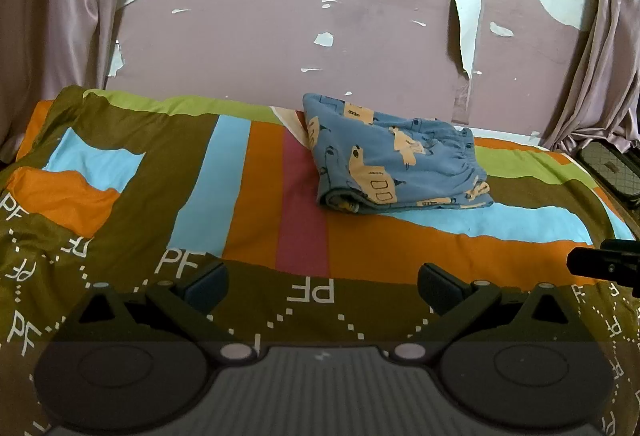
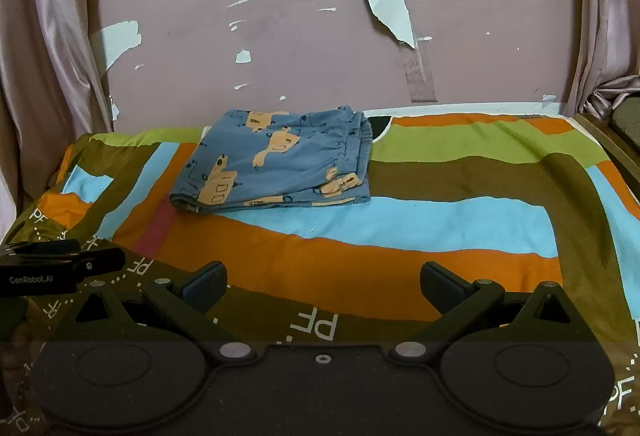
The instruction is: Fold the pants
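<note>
Pants (image 1: 394,160) folded into a compact blue bundle at the far side of the bed.
They lie on the striped bedspread (image 1: 256,172) close to the peeling wall (image 1: 260,36); the left gripper (image 1: 322,282) and right gripper (image 2: 322,282) hover near, well apart from them, fingers spread wide and holding nothing.

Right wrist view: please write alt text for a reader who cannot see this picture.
Blue pants with tan cartoon prints lie folded on a striped bedspread, near a wall with peeling paint. The open right gripper hovers in front of them, holding nothing, and the left gripper shows at the left edge.
</note>
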